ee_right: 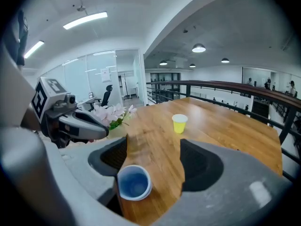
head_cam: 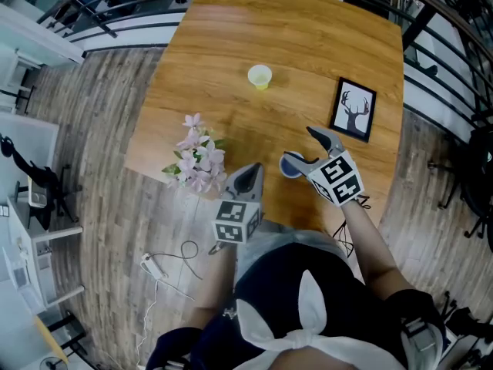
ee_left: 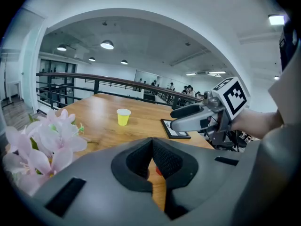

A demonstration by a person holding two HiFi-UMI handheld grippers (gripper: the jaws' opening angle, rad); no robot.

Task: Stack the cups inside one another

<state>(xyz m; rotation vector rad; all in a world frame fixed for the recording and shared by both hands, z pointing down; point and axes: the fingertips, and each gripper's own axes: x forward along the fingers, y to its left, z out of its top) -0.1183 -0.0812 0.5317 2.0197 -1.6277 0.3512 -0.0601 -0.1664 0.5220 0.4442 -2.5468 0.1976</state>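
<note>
A yellow cup (head_cam: 259, 76) stands upright near the middle of the wooden table (head_cam: 231, 45); it also shows in the left gripper view as the yellow cup (ee_left: 123, 117) and in the right gripper view as the yellow cup (ee_right: 179, 123). A blue cup (head_cam: 290, 166) sits mouth-up by the table's near edge. My right gripper (head_cam: 308, 151) is around it with jaws wide open. In the right gripper view the blue cup (ee_right: 134, 182) lies close against the left jaw, well apart from the other pad. My left gripper (head_cam: 249, 176) hangs shut over the near edge, its tips (ee_left: 151, 142) meeting with nothing held.
A framed deer picture (head_cam: 353, 109) lies right of the blue cup. Pink flowers (head_cam: 197, 159) stand at the table's near left corner, close to the left gripper. A black railing (head_cam: 431, 14) runs behind the table. A cable (head_cam: 173, 260) lies on the floor.
</note>
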